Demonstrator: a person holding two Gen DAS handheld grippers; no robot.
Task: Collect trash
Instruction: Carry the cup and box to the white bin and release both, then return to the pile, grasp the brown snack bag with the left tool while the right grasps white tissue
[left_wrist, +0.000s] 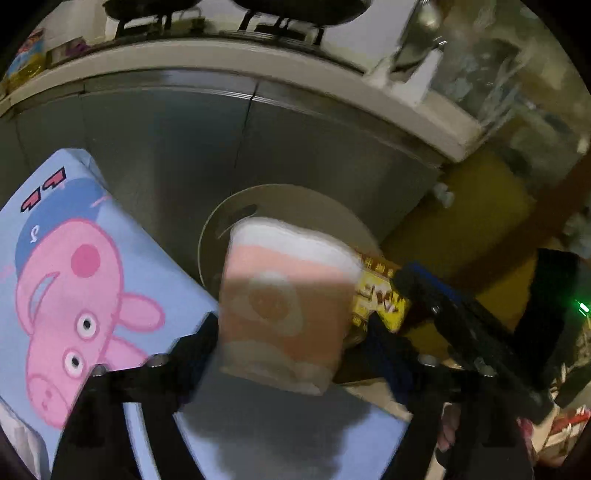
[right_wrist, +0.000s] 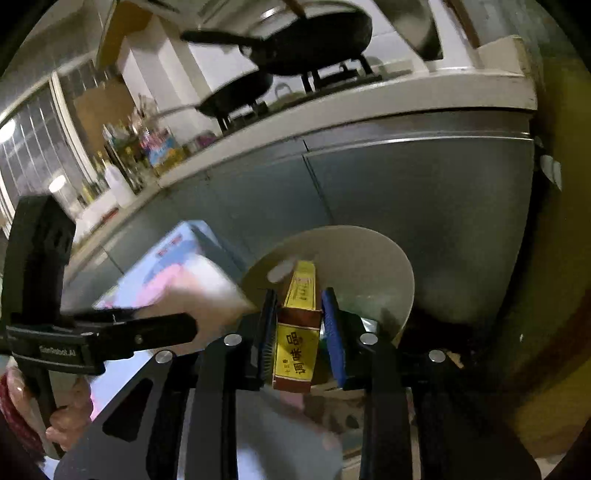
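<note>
Grey cabinet doors (left_wrist: 166, 147) run below a pale countertop (right_wrist: 332, 122) with dark pans (right_wrist: 314, 44) on a hob, and a round bin (right_wrist: 354, 266) with its pale lid tipped up stands against them on the floor.

Between the fingers of the left gripper (left_wrist: 291, 339) is a pink and white paper cup (left_wrist: 284, 302), blurred, its white rim pointing away from the camera toward the bin. The jaws stand spread wide; the left finger (left_wrist: 192, 343) lies beside the cup's wall, and I cannot tell whether the pads touch it. Left of this gripper lies a light blue box with a pink cartoon pig (left_wrist: 74, 288).

Right of the cup, the right gripper (right_wrist: 301, 328) has a slim yellow and brown carton (right_wrist: 297, 332) between its blue-ribbed fingers (right_wrist: 334, 343). The carton stands lengthwise along the fingers, its far end reaching over the bin's open mouth. A narrow gap shows on the right side of the carton, so the pads do not seem to press it. A hand (right_wrist: 70, 417) grips the left tool's handle at the lower left of the right wrist view.
</note>
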